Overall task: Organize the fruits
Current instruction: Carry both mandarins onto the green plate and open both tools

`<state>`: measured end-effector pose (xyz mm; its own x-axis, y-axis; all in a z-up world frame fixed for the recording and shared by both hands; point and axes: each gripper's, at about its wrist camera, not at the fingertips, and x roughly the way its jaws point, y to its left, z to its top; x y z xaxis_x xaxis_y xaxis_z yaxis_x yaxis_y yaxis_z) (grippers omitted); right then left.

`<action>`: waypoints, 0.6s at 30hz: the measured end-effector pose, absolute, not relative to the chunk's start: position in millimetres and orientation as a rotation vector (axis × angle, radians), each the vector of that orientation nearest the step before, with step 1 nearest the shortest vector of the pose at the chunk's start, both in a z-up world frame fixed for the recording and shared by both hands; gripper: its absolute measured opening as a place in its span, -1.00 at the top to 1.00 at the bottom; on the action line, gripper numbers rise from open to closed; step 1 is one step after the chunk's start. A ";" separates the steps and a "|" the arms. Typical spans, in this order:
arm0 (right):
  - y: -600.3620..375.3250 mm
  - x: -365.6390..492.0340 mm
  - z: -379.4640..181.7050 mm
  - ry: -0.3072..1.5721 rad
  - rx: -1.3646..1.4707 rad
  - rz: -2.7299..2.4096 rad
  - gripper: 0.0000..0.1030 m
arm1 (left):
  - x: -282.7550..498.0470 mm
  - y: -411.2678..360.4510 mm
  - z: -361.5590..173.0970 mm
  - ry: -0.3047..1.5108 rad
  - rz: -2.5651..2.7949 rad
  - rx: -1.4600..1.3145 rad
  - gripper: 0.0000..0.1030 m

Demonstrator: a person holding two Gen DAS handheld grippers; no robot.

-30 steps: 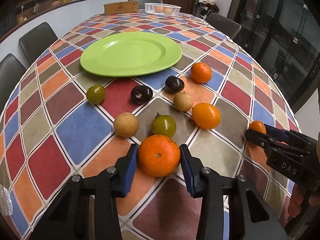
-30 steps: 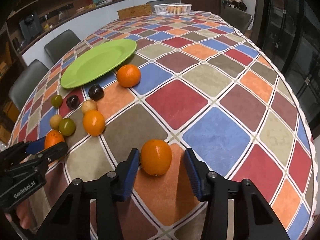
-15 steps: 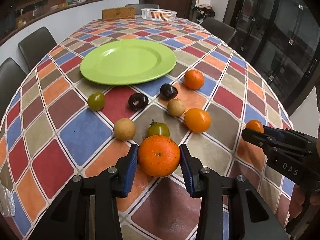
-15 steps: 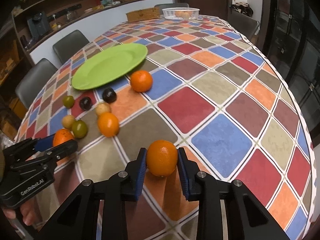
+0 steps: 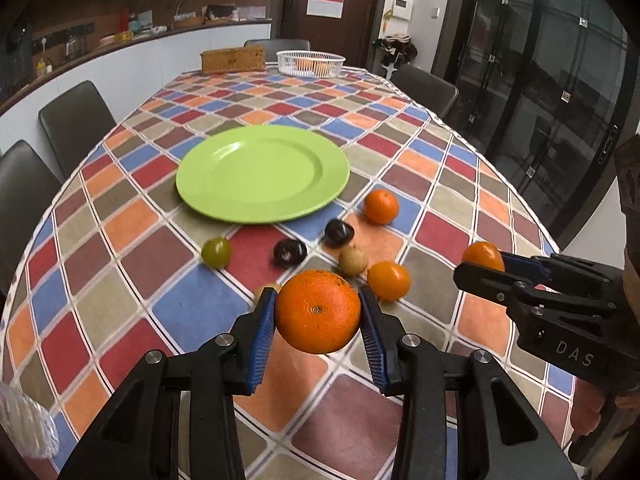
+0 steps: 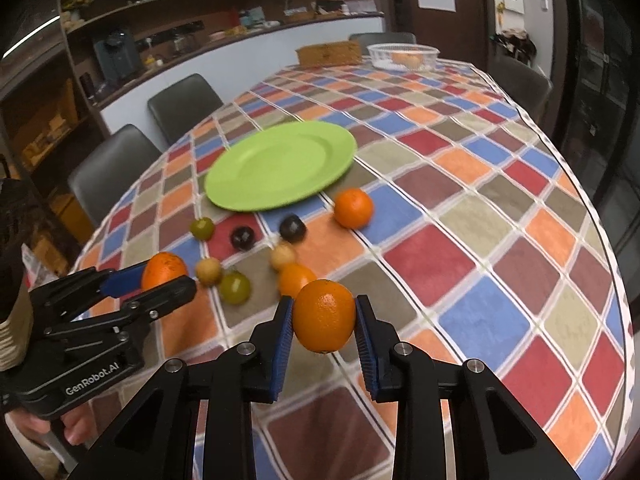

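Observation:
My left gripper is shut on a large orange and holds it above the table; it also shows in the right wrist view. My right gripper is shut on a second orange, lifted too, and shows in the left wrist view. An empty green plate lies beyond. Between plate and grippers lie two more oranges, two dark plums, green fruits and tan round fruits.
A white basket with fruit and a brown box stand at the far end of the table with the checkered cloth. Dark chairs line the left side and far end. The table edge curves at right.
Both grippers closed on their oranges and lifted them off the table. Both views rose and tilted up, showing more of the room.

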<state>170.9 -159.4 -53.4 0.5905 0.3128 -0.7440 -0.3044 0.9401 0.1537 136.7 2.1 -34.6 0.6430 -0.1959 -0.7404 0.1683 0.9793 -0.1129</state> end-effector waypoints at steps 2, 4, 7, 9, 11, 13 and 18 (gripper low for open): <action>-152.9 174.9 -47.7 0.852 0.006 0.376 0.40 | 141.4 5.8 -30.5 0.836 -0.205 -0.028 0.22; -146.1 181.4 -42.5 0.838 -0.001 0.394 0.40 | 146.0 9.7 -27.3 0.829 -0.203 -0.029 0.22; -136.4 192.1 -35.9 0.824 -0.015 0.413 0.40 | 155.3 16.5 -22.5 0.822 -0.200 -0.038 0.22; -129.5 199.7 -32.0 0.817 -0.028 0.428 0.40 | 163.2 21.4 -19.4 0.816 -0.194 -0.045 0.22; -122.8 208.8 -28.7 0.813 -0.040 0.441 0.40 | 173.3 26.9 -16.5 0.812 -0.188 -0.053 0.22; -116.2 220.6 -25.7 0.811 -0.050 0.459 0.40 | 183.0 30.4 -14.5 0.807 -0.184 -0.053 0.22; -104.8 250.6 -24.0 0.822 -0.059 0.481 0.40 | 207.2 38.1 -13.7 0.814 -0.173 -0.052 0.22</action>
